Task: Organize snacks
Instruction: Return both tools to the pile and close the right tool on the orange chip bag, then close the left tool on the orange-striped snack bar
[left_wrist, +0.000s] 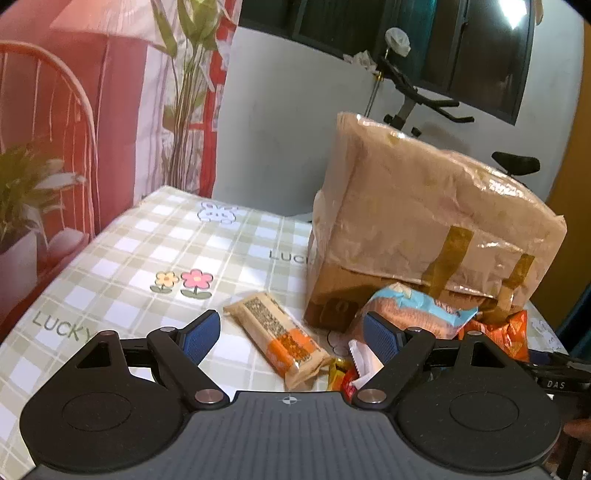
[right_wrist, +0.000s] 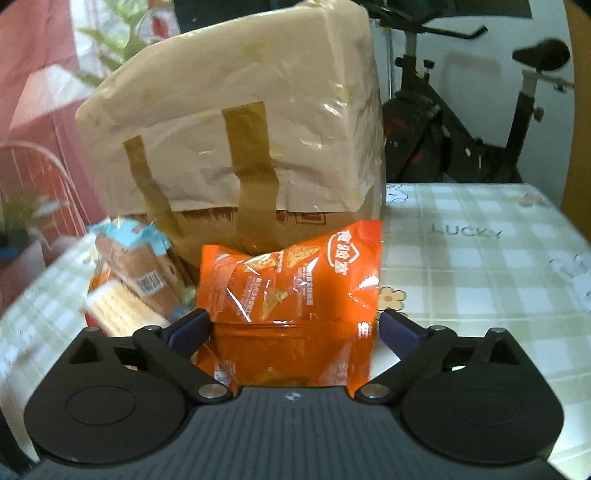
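In the left wrist view my left gripper (left_wrist: 291, 334) is open, its blue pads either side of a tan and orange cracker pack (left_wrist: 279, 339) lying on the checked tablecloth (left_wrist: 147, 251). A blue-topped bread pack (left_wrist: 417, 310) and small wrappers (left_wrist: 347, 369) lie to its right, by the orange chip bag (left_wrist: 506, 332). In the right wrist view my right gripper (right_wrist: 295, 326) is open around the orange chip bag (right_wrist: 291, 291), pads beside its edges; I cannot tell if they touch. The bread pack (right_wrist: 144, 269) and a biscuit pack (right_wrist: 122, 310) lie left of it.
A large taped cardboard box (left_wrist: 424, 225) wrapped in brown paper stands on the table behind the snacks; it also fills the right wrist view (right_wrist: 236, 129). An exercise bike (right_wrist: 461, 122) stands beyond the table. A plant (left_wrist: 22, 192) is at the left.
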